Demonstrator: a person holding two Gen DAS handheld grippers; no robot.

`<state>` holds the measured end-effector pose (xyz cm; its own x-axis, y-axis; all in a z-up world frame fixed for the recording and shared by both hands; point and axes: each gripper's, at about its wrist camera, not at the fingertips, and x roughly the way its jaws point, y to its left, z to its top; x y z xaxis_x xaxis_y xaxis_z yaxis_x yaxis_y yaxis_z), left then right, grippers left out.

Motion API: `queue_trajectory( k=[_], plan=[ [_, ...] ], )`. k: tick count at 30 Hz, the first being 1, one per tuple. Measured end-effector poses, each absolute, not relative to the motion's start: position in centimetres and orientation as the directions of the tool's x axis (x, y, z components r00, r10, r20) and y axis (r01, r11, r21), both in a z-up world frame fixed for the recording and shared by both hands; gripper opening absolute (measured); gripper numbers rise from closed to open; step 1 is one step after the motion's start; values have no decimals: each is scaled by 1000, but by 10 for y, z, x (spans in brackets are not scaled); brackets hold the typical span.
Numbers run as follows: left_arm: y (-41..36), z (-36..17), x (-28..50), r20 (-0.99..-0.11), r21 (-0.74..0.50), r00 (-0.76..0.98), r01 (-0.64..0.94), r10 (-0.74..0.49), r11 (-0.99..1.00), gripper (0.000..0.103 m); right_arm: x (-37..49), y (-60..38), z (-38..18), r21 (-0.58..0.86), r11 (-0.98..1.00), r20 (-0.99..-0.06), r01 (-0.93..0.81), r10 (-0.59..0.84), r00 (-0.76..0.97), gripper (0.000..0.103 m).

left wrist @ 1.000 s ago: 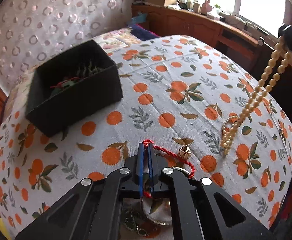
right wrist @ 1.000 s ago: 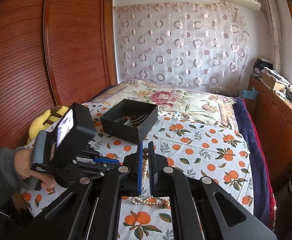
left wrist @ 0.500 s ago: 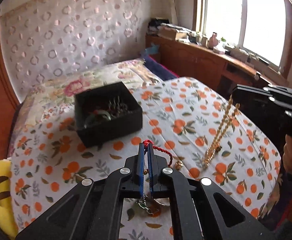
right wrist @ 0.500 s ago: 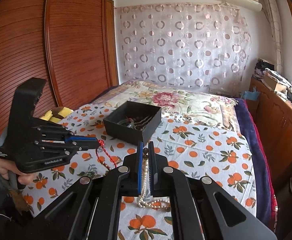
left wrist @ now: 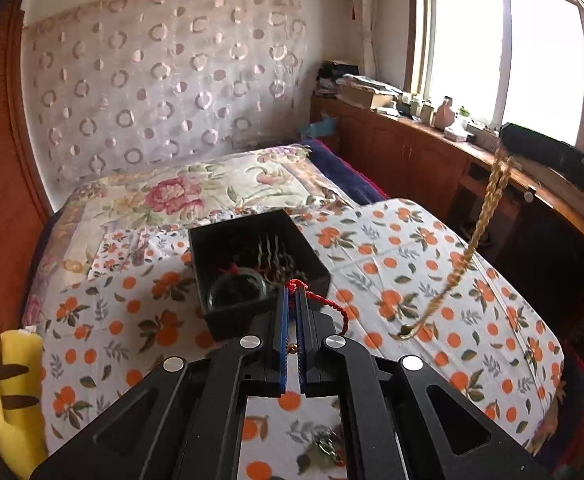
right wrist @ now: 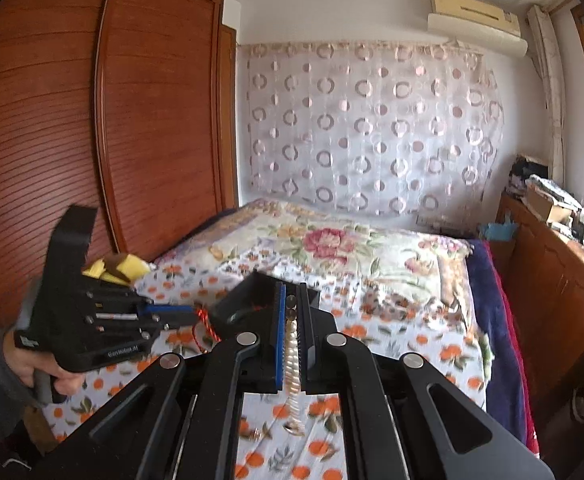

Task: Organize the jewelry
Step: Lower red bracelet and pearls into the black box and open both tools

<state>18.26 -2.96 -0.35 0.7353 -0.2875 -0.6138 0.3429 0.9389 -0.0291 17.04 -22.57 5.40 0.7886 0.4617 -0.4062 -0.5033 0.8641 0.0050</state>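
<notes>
Red cord is pinched in the left gripper, its pendant half hidden beneath the jaws. The right gripper clamps a pale bead necklace, motion-blurred in the left view, dangling. Ahead of both jaws sits the black box; only the left view shows its tangled contents.

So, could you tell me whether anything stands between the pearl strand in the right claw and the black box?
Nothing visible does: the pearl strand hangs above bare bedspread, and the black box is open-topped.
</notes>
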Motion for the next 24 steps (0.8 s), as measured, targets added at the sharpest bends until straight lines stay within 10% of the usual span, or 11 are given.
queue_trajectory(
  k=[24],
  plan=[
    [-3,-29,284,-662,-62,705,287,-254,956,3,271,-170,86,-15,801,-388,-599,547,741,6]
  ],
)
